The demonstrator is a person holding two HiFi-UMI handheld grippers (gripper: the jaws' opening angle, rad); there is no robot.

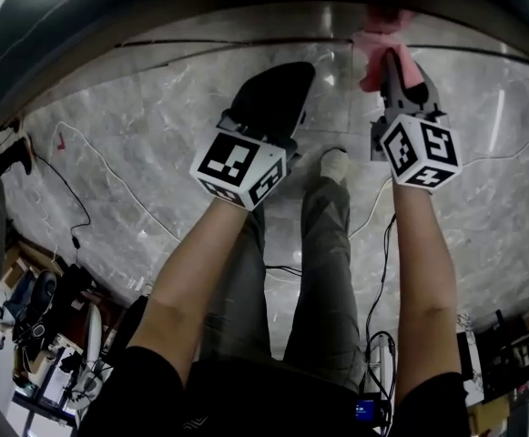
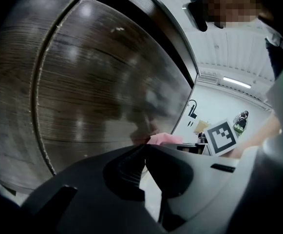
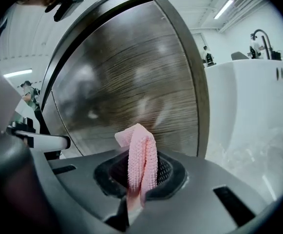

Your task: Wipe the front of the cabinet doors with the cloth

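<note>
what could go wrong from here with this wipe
The right gripper pinches only a narrow fold of the cloth. Rubbing on the cabinet door might pull it out, and the bare jaws could then scrape the wood. Cables lie on the floor near the person's foot, a possible trip.

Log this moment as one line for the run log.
left gripper: shut, empty | right gripper: shut on pink cloth | pink cloth held up before cabinet door, contact unclear
</note>
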